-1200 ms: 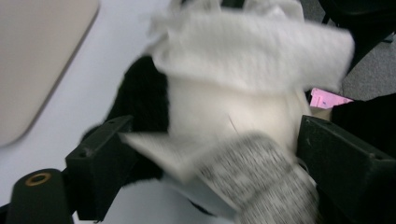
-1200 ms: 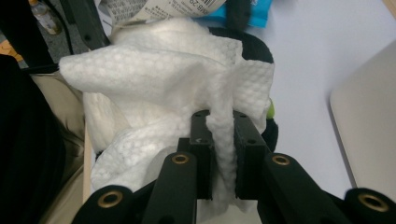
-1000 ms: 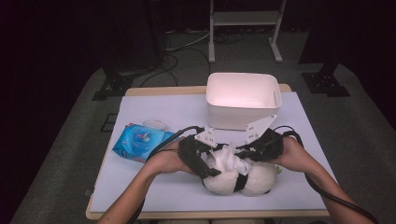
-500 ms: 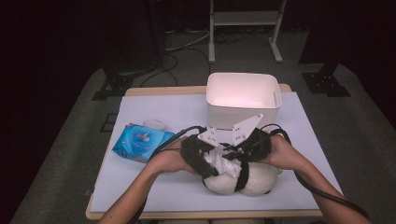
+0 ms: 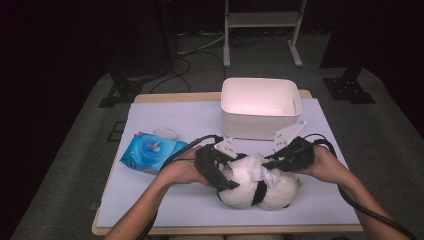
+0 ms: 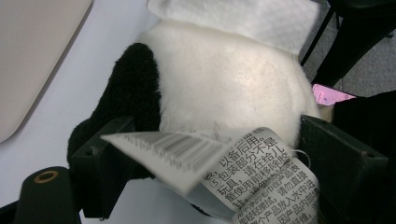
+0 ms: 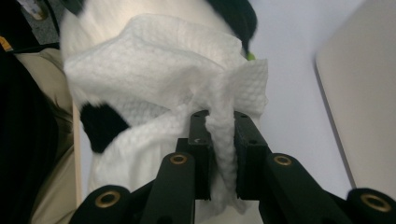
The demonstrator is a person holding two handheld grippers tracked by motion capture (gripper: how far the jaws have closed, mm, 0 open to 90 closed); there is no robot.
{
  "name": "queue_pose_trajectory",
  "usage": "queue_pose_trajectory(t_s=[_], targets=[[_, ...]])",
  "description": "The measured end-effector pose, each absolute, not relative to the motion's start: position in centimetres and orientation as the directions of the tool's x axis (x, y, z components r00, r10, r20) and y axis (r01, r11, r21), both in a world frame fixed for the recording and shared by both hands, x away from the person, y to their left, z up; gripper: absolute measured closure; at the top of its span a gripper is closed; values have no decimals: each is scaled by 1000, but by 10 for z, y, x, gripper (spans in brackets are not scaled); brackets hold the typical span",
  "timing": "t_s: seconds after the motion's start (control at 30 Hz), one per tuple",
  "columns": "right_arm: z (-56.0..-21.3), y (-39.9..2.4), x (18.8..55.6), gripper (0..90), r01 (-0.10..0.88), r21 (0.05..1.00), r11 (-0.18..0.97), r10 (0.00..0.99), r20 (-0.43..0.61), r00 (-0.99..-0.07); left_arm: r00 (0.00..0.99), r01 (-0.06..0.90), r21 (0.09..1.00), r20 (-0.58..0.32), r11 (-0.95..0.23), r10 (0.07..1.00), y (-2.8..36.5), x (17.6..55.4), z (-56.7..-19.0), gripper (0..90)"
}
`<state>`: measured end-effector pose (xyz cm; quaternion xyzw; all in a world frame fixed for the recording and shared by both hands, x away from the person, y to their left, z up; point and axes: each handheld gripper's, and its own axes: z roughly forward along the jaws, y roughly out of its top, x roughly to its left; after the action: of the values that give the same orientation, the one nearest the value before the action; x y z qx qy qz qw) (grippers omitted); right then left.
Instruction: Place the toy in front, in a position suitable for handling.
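White sheeting covers the table (image 5: pixel 165 117), set in a dark room with a metal stand (image 5: pixel 261 20) at the back. Near the table's front edge lies a plush panda (image 5: pixel 256 189), white with black patches, and everything else is placed from it. Behind the panda, toward the far edge, stands a white bin (image 5: pixel 260 106); to the panda's left, well apart, lies a blue pack of wipes (image 5: pixel 152 152). The left gripper (image 5: pixel 216 169) reaches in from the panda's left with its jaws spread wide around the toy's body: in the left gripper view one jaw presses the black fur and the other the white fur beside a printed tag (image 6: pixel 261 179) with a barcode, so the panda (image 6: pixel 224 79) is clasped between them. The right gripper (image 5: pixel 280 161) comes in from the panda's right and sits above its top. In the right gripper view its jaws stand nearly together, pinching a twisted strand of a white wipe (image 7: pixel 159 79), the rest of which is spread over the panda's (image 7: pixel 100 122) white fur. On the high view the wipe (image 5: pixel 252 167) shows as a crumpled white patch on top of the panda, between the two grippers. Both of the person's hands hold the grippers close to the toy, with cables trailing off toward the table's front edge.
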<state>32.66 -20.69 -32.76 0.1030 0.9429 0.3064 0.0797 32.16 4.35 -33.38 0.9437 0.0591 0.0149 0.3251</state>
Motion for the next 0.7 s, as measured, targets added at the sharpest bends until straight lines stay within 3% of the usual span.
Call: queue_pose_trajectory(t_s=[0.23, 0.5, 0.7], targets=[[-333, -230, 331, 788, 213, 620, 755, 294, -29, -955, 992, 113, 608, -29, -786, 121, 41, 324, -330, 144], [-337, -216, 319, 793, 163, 631, 759, 243, -42, -969, 992, 124, 618, -51, -776, 118, 37, 326, -317, 113], [-335, -205, 305, 794, 114, 623, 774, 194, -62, -979, 992, 123, 573, -90, -810, 88, 28, 326, -321, 82]])
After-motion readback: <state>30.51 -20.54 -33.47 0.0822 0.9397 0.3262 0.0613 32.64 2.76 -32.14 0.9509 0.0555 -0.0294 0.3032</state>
